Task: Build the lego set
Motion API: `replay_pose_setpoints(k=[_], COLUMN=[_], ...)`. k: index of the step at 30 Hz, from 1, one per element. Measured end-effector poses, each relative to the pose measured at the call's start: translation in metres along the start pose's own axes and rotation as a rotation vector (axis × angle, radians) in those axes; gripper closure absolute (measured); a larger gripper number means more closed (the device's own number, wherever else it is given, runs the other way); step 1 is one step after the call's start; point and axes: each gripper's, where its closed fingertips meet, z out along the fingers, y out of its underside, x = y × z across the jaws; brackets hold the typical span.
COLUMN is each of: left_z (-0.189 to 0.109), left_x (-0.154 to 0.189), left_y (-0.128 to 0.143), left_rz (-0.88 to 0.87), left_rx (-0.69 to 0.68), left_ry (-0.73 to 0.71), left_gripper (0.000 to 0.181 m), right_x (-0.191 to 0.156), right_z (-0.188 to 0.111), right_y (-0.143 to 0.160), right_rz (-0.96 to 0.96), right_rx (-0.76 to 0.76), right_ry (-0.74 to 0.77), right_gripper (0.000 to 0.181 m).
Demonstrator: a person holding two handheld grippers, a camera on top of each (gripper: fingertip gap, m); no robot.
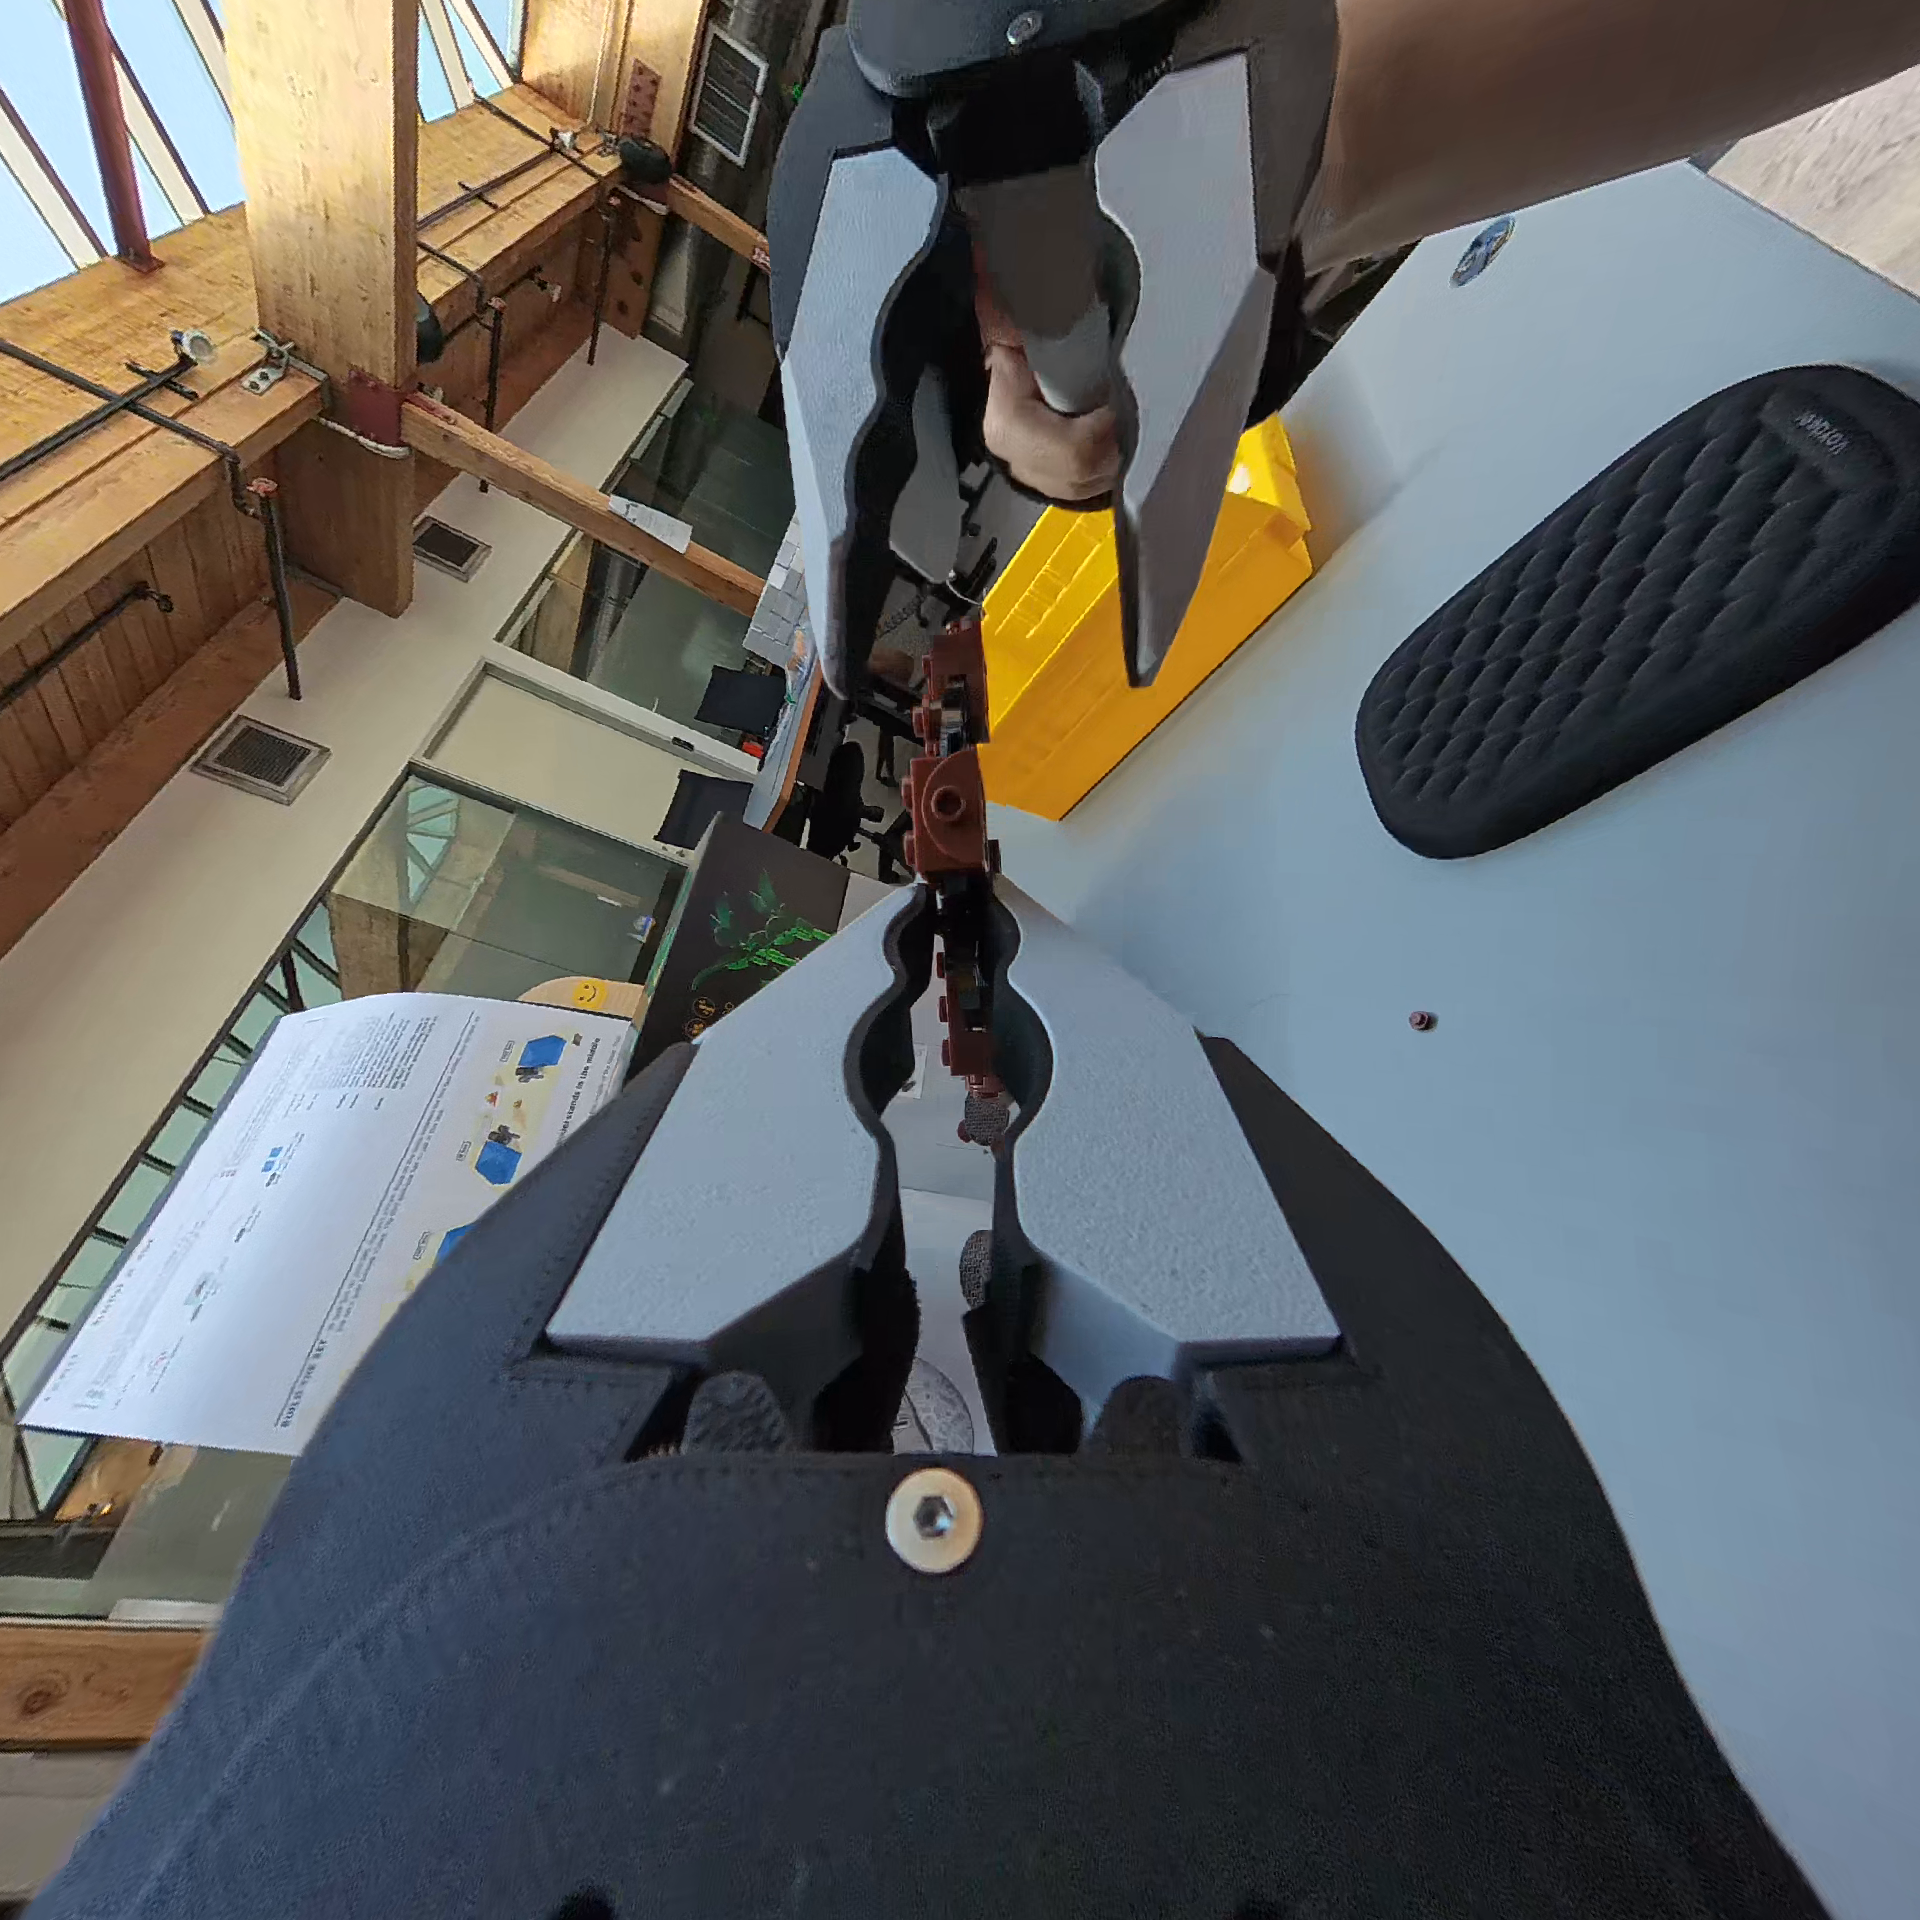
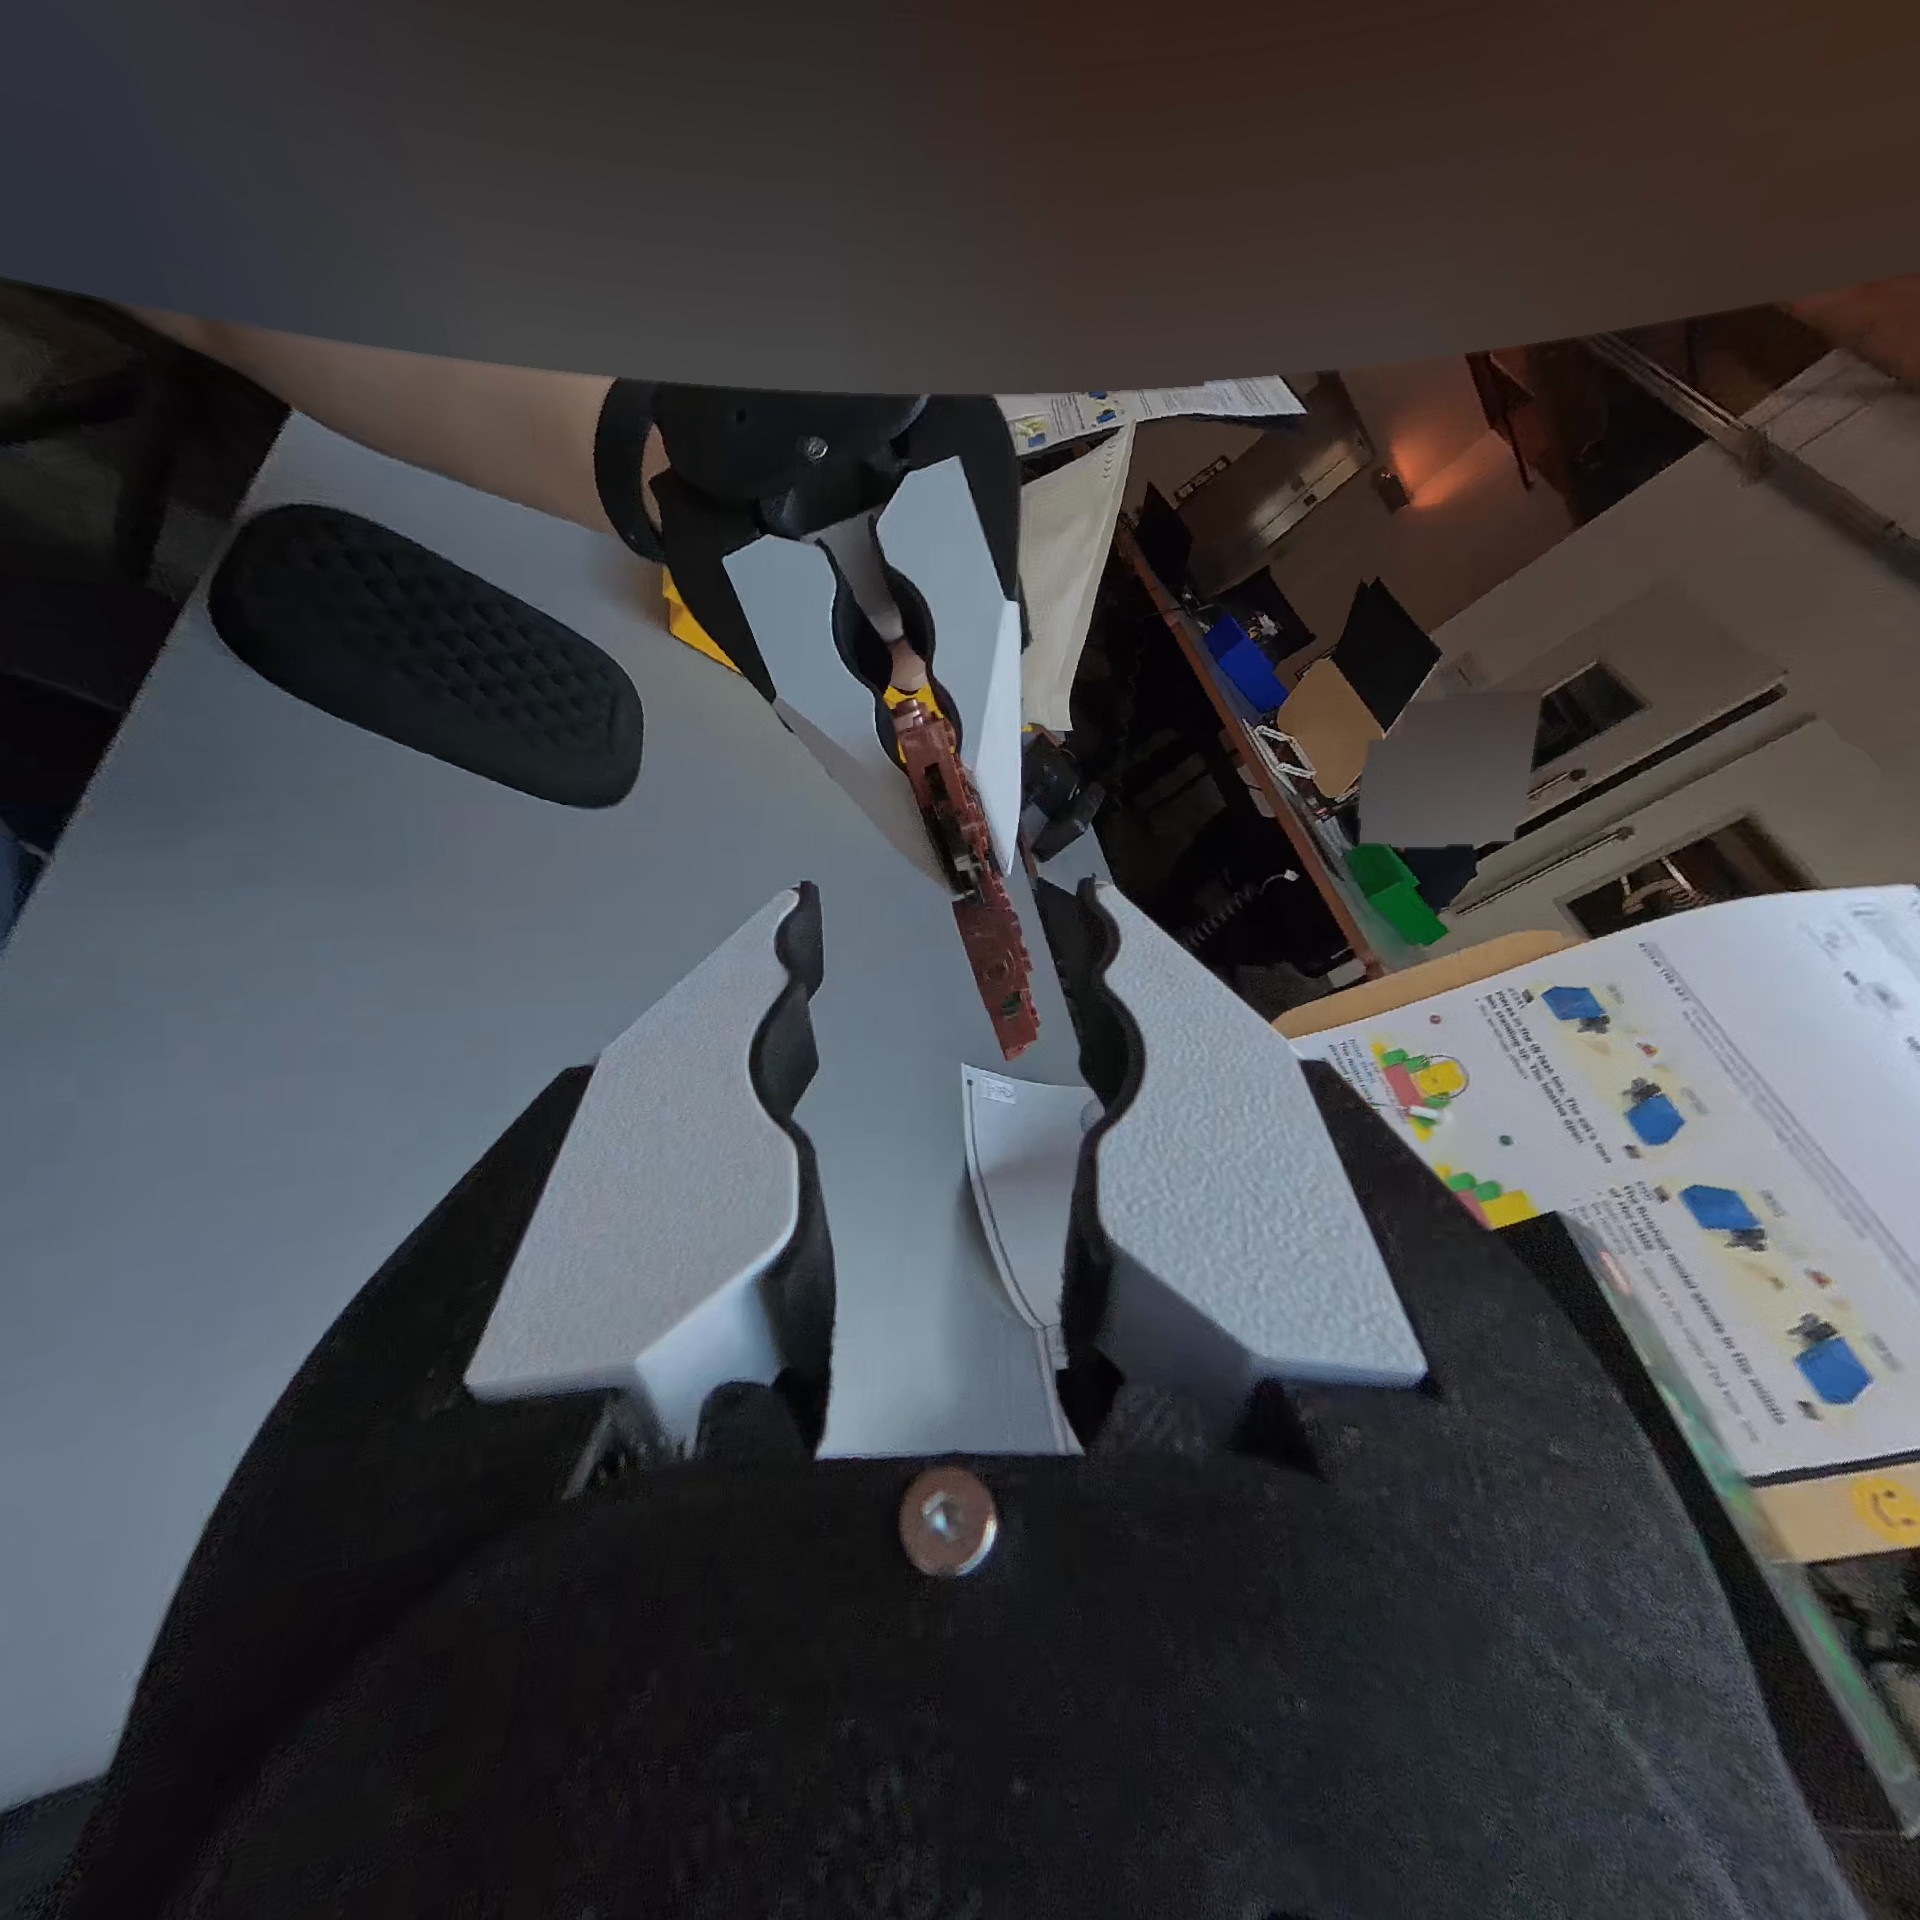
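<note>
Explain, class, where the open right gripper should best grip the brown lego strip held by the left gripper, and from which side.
Probably the free end of the brown lego strip, beyond the left gripper, which clamps its other end. The right gripper faces that end with jaws spread, so come straight along the strip. It is thin and flat, so the pads should close on its broad faces.

A reddish-brown lego assembly [image 1: 948, 805] is showing small black parts. Light grey fingers [image 1: 748, 1164] are sitting in a black gripper body. A black quilted pad [image 1: 1642, 613] is lying on a pale grey table [image 1: 1558, 1143], beside a bright yellow bin [image 1: 1081, 665].
</note>
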Motion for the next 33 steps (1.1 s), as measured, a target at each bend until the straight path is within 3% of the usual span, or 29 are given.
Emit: replay_pose_setpoints(k=[4, 7, 12, 14, 19, 25, 28, 31, 33], left_z=[0.001, 0.004, 0.01, 0.01, 0.012, 0.011, 0.001, -0.006, 0.0], left_x=[0.013, 0.026, 0.049, 0.052, 0.051, 0.029, 0.018, 0.009, 0.012], left_y=[0.018, 0.028, 0.037, 0.038, 0.043, 0.066, 0.078, 0.092, 0.089], left_rz=[0.218, 0.373, 0.469, 0.474, 0.438, 0.097, -0.043, -0.446, -0.904], left_rx=[-0.095, -0.143, -0.143, -0.141, -0.126, -0.161, -0.148, -0.077, 0.076], left_ry=[-0.083, -0.103, -0.052, -0.047, -0.069, -0.173, -0.254, -0.277, -0.164], left_gripper=[0.176, 0.177, 0.176, 0.176, 0.175, 0.157, 0.159, 0.157, 0.141], right_x=[0.016, -0.005, -0.033, -0.04, -0.04, -0.028, -0.02, -0.012, -0.01], right_z=[-0.017, -0.006, 0.012, 0.017, 0.019, 0.018, 0.014, 0.007, 0.009], right_y=[0.028, 0.054, 0.071, 0.082, 0.084, 0.091, 0.099, 0.108, 0.112], right_rz=[0.571, 0.854, 0.883, 0.85, 0.794, 0.645, 0.574, 0.545, 0.567], right_rx=[0.143, 0.137, 0.047, -0.027, -0.019, -0.023, -0.045, -0.063, -0.068], right_ry=[0.029, -0.094, -0.147, -0.136, -0.063, 0.241, 0.41, 0.579, 0.642], right_gripper=[0.154, 0.15, 0.149, 0.163, 0.166, 0.167, 0.166, 0.167, 0.166])
